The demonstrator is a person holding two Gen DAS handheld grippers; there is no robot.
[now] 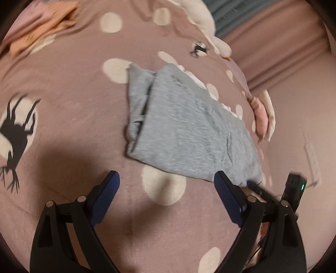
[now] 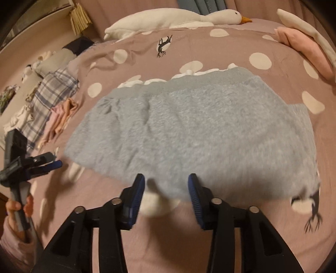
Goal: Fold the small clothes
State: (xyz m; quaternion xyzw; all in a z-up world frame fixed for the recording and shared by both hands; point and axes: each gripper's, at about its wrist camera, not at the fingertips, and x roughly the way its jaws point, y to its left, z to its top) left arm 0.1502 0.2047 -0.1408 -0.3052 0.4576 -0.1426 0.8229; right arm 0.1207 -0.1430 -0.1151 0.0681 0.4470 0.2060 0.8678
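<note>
Your grey fleece garment [image 2: 189, 130] lies folded flat on the bed's pink spotted cover [image 2: 210, 241], filling the middle of the right wrist view, its ribbed band along the 12 o'clock edge with a white frilled trim [image 2: 189, 73] peeking out beyond it. Your right gripper [image 2: 166, 191] sits at the garment's 6 o'clock hem, jaws partly apart, the fleece edge showing just past the gap; motion blur makes it hard to tell if the pads touch the cloth, but they are not pressed on it. Off at 9 o'clock in that view, your left gripper [image 2: 52, 162] comes in from the side, a hand [image 2: 19, 206] in a pale pink sleeve on its handle.

From the left wrist view, your left gripper [image 1: 167, 180] stands wide open above bare cover, nothing between the jaws. The garment [image 1: 189, 130] runs from centre toward 4 o'clock, its near corner just beside the right-hand pad. A folded sleeve shows along its 9 o'clock side.

Around the bed: a white goose plush [image 2: 168, 19] at 12 o'clock, a pink folded cloth [image 2: 302, 46] at 2 o'clock, and peach clothes [image 2: 63, 117] by a plaid cloth [image 2: 50, 94] at 9 o'clock.
</note>
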